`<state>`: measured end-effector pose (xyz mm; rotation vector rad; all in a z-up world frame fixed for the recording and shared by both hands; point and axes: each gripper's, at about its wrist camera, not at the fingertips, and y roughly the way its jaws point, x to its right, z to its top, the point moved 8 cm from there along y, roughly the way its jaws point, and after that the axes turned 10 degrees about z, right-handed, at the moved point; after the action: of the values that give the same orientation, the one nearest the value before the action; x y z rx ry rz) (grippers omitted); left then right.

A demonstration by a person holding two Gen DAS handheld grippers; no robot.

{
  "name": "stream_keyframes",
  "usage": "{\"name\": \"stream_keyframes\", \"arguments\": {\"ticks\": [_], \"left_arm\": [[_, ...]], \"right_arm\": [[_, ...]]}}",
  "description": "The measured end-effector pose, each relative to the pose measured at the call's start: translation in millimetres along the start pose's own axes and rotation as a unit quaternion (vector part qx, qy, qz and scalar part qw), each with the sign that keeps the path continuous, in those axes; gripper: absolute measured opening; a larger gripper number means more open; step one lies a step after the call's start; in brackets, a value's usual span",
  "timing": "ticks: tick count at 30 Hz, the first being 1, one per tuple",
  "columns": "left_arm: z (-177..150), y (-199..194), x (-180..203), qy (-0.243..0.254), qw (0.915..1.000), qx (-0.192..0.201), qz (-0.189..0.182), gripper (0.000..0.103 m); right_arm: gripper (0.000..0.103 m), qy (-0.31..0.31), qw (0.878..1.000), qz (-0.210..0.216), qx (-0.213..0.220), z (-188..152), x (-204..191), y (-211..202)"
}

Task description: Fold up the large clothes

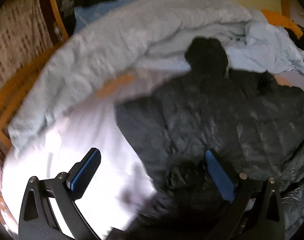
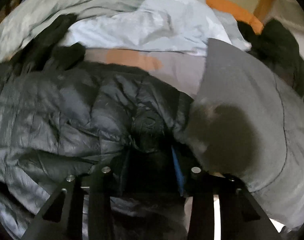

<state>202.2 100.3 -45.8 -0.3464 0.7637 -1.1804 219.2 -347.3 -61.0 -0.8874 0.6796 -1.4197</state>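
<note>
A large dark quilted puffer jacket (image 1: 222, 120) lies spread on a bed, its black hood (image 1: 207, 54) toward the far side. My left gripper (image 1: 152, 166) is open, jaws wide apart, above the jacket's near left edge, holding nothing. In the right wrist view the jacket (image 2: 72, 110) fills the left and middle. My right gripper (image 2: 150, 152) is shut on a bunched fold of the jacket; one blue pad (image 2: 177, 166) shows beside the dark fabric.
A bunched pale blue duvet (image 1: 112, 46) lies across the far side of the bed. A white sheet (image 1: 82, 140) is at the left. A grey garment (image 2: 252, 110) lies right of the jacket. A wooden bed frame (image 1: 10, 98) runs along the left.
</note>
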Motion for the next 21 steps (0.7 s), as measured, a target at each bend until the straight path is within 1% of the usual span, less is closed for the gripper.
{"name": "stream_keyframes", "arguments": {"ticks": [2, 3, 4, 5, 6, 8, 9, 10, 11, 12, 13, 14, 15, 16, 18, 19, 20, 21], "left_arm": [[22.6, -18.8, -25.4, 0.005, 0.9965, 0.062, 0.057, 0.103], [33.5, -29.1, -40.5, 0.0, 0.9929, 0.091, 0.077, 0.103], [39.7, -34.0, -51.2, -0.006, 0.991, 0.104, 0.083, 0.103], [44.7, -35.5, -63.8, -0.018, 0.9899, 0.109, 0.088, 0.103], [46.8, -32.5, -74.6, -0.029, 0.9895, 0.106, 0.094, 0.103], [45.0, -14.1, -96.4, -0.058, 0.9882, 0.081, 0.117, 0.103], [41.6, -1.2, -104.1, -0.072, 0.9879, 0.064, 0.121, 0.103], [35.3, 15.0, -108.9, -0.087, 0.9889, 0.04, 0.113, 0.103], [28.2, 34.1, -109.2, -0.102, 0.9914, 0.007, 0.082, 0.103], [21.3, 54.1, -105.7, -0.118, 0.992, -0.033, 0.031, 0.103], [13.7, 75.0, -98.8, -0.138, 0.9863, -0.082, -0.037, 0.103], [8.6, 89.8, -93.8, -0.159, 0.9767, -0.118, -0.084, 0.102], [5.7, 99.9, -91.4, -0.178, 0.9682, -0.137, -0.11, 0.101], [5.2, 109.9, -90.1, -0.194, 0.9623, -0.146, -0.123, 0.101], [4.6, 127.1, -84.0, -0.196, 0.9597, -0.156, -0.128, 0.101], [1.9, 136.4, -74.2, -0.19, 0.9569, -0.168, -0.142, 0.1], [-4.5, 145.5, -59.9, -0.183, 0.949, -0.19, -0.172, 0.099], [-12.5, 151.2, -45.0, -0.181, 0.9381, -0.21, -0.207, 0.098]], "right_arm": [[0.05, -0.024, 1.0, 0.011, 0.011, -8.5, -0.9, -10.4], [0.054, -0.029, 0.999, 0.017, 0.015, -14.9, -5.5, -16.7], [0.058, -0.031, 0.999, 0.024, 0.021, -15.8, -7.9, -26.3], [0.059, -0.029, 0.999, 0.03, 0.028, -22.9, -13.3, -37.8], [0.062, -0.026, 0.998, 0.043, 0.04, -22.4, -17.3, -48.5], [0.063, -0.023, 0.996, 0.065, 0.052, -21.7, -29.9, -58.7], [0.064, -0.022, 0.996, 0.069, 0.056, -19.5, -33.8, -61.8], [0.064, -0.022, 0.996, 0.071, 0.059, -18.7, -37.7, -63.4], [0.064, -0.025, 0.995, 0.073, 0.061, -18.2, -42.4, -64.3], [0.064, -0.031, 0.995, 0.074, 0.065, -19.1, -47.9, -67.5], [0.064, -0.038, 0.994, 0.071, 0.068, -19.1, -53.0, -67.1], [0.064, -0.051, 0.994, 0.064, 0.071, -19.3, -58.5, -67.4], [0.064, -0.067, 0.994, 0.057, 0.072, -18.7, -62.9, -67.0], [0.064, -0.079, 0.993, 0.052, 0.076, -17.1, -66.9, -66.8], [0.064, -0.091, 0.991, 0.046, 0.083, -13.8, -70.9, -67.1], [0.064, -0.09, 0.991, 0.049, 0.082, -13.2, -70.5, -65.9], [0.064, -0.087, 0.992, 0.054, 0.079, -14.0, -70.5, -64.8], [0.064, -0.086, 0.992, 0.056, 0.076, -14.8, -69.8, -63.4]]}}
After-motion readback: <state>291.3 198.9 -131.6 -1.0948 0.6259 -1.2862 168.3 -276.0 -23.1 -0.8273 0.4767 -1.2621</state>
